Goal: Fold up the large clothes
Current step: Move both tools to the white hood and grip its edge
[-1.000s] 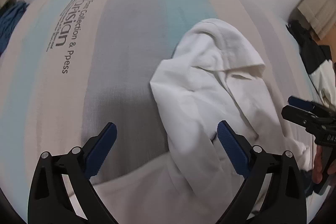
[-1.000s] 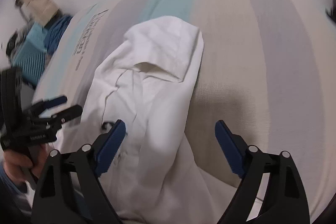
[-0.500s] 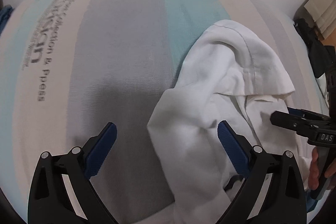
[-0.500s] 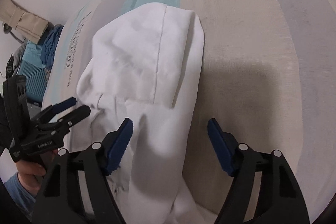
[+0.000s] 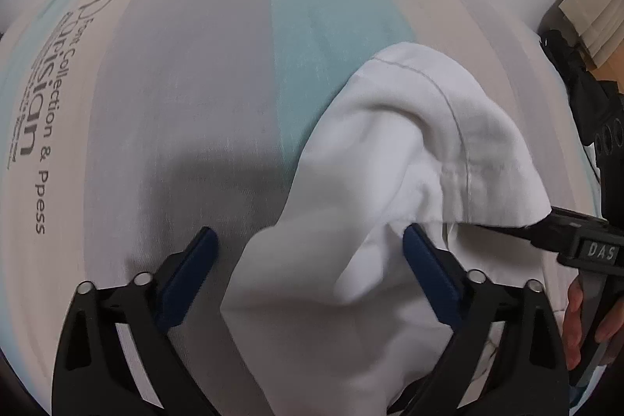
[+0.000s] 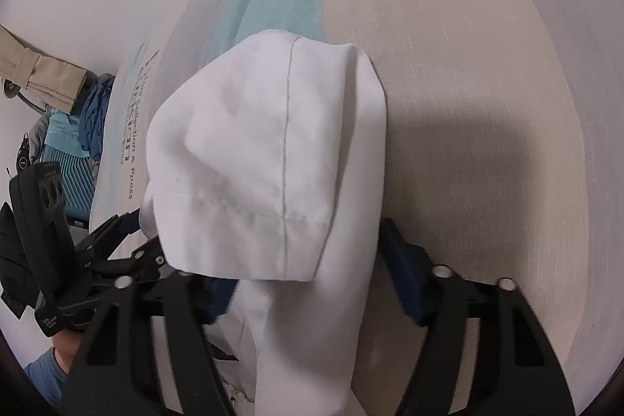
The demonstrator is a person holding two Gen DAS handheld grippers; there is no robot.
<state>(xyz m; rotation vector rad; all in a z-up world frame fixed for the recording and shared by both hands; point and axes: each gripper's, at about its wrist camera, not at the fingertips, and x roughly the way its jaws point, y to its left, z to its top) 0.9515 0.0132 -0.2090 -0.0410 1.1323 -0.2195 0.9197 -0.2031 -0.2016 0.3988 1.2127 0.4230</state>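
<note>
Both grippers hang over a white garment (image 5: pixel 394 158) that lies crumpled on a bed with a striped cover (image 5: pixel 195 96) in grey, teal and beige, with dark lettering printed toward one edge. The left gripper (image 5: pixel 308 240) has its blue-padded jaws spread wide; they have just been closing a little, and a fold of the white cloth sits between them, though the pads are not pressing on it. The right gripper (image 6: pixel 312 260) has been closing more markedly, its jaws now about half apart with a thick bunch of the garment between them. A hemmed flap drapes over its left pad, so I cannot tell whether the pads have actually gripped the cloth. Seen from the left wrist, the right gripper (image 5: pixel 561 232) reaches in under the hemmed edge of the garment, with a hand (image 5: pixel 585 322) on its handle. Beyond the bed's edge a heap of blue clothes (image 6: pixel 89 112) rests beside a teal case (image 6: pixel 74 178).
</note>
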